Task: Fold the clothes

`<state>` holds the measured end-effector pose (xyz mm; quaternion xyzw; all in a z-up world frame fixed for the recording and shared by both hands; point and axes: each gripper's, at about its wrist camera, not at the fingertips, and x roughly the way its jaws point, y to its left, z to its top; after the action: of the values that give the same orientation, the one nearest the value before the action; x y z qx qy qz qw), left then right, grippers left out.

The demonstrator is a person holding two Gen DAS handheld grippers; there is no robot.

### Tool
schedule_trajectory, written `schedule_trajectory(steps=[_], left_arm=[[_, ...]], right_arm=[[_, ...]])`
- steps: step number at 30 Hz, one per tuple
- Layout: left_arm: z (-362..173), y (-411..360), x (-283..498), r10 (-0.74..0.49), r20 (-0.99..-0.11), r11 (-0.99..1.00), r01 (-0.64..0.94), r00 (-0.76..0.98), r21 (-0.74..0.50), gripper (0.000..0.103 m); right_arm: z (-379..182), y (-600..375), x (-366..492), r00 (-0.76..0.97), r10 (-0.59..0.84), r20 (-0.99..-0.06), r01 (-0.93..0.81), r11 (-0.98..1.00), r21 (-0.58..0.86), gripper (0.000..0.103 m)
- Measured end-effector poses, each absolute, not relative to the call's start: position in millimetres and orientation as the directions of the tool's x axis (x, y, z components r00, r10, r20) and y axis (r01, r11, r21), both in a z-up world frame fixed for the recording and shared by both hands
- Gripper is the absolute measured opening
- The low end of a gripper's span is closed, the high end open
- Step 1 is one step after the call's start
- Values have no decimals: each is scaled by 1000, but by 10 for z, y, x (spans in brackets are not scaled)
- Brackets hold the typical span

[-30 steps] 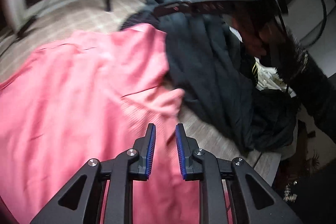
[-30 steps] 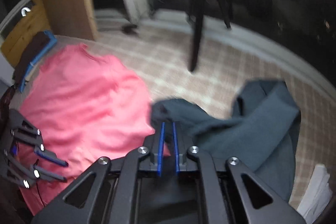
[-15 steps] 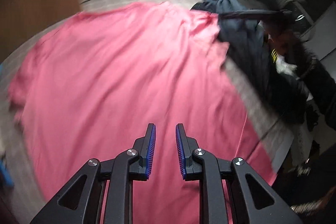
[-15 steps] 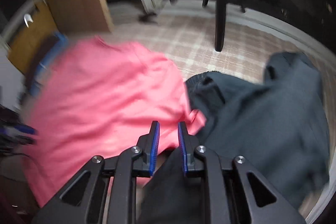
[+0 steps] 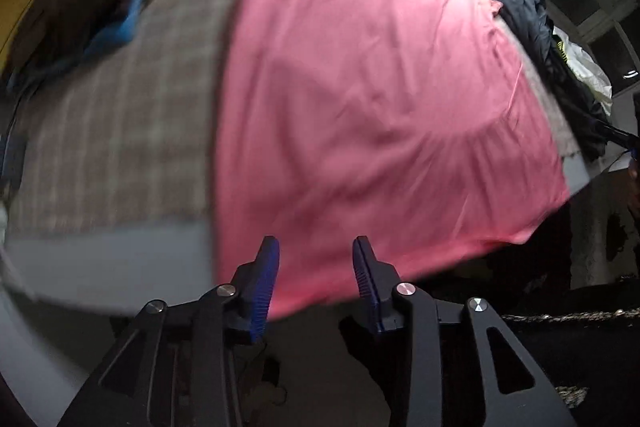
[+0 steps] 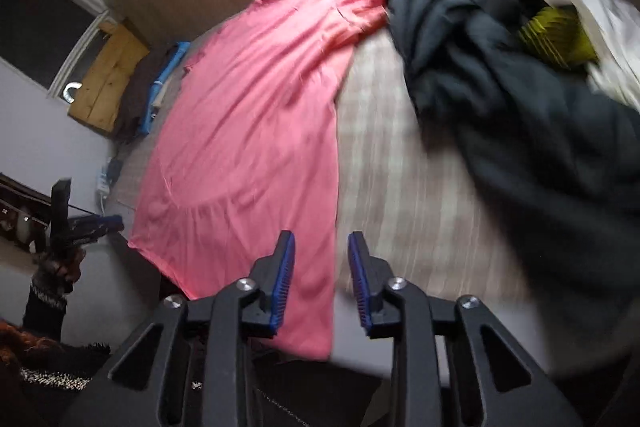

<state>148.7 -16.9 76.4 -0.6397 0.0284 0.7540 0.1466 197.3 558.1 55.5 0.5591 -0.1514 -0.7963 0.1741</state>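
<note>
Pink shirt [image 5: 372,99] lies spread just beyond both grippers' released, empty fingers [image 6: 285,279].

Bare checked bedcover [image 6: 404,163] between pink garment [image 6: 256,131] and dark heap [image 6: 512,75] — passable.

A large pink cotton garment [image 5: 372,99] lies spread flat on a beige checked bedcover [image 5: 120,131], its near hem hanging over the edge. The left gripper [image 5: 315,279], black with blue ribbed pads, hovers with jaws apart above that hem. A crumpled dark grey garment [image 5: 532,23] sits at the far right.

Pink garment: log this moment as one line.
pink garment spread flat, hem overhanging | left gripper open, empty | right gripper open, empty | dark clothes pile beside
</note>
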Motion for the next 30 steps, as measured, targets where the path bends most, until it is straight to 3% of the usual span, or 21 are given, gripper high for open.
schedule_trajectory(steps=[12, 17, 26, 30], left_arm=[[384, -399, 1718, 152, -969, -950, -300, -194, -89, 37], [463, -96, 1682, 247, -942, -906, -399, -226, -141, 37], [273, 332, 2110, 270, -956, -789, -596, -115, -151, 37], [330, 42, 2244, 250, -963, -834, -528, -104, -160, 37]], right_arm=[[64, 4998, 2444, -330, -220, -918, 131, -974, 186, 36], [212, 4634, 2493, -402, -324, -856, 244, -939, 241, 36], [-82, 3912, 2750, -267, -270, -925, 455, -882, 126, 36], [81, 4195, 2853, -265, -268, -926, 404, -903, 146, 36]])
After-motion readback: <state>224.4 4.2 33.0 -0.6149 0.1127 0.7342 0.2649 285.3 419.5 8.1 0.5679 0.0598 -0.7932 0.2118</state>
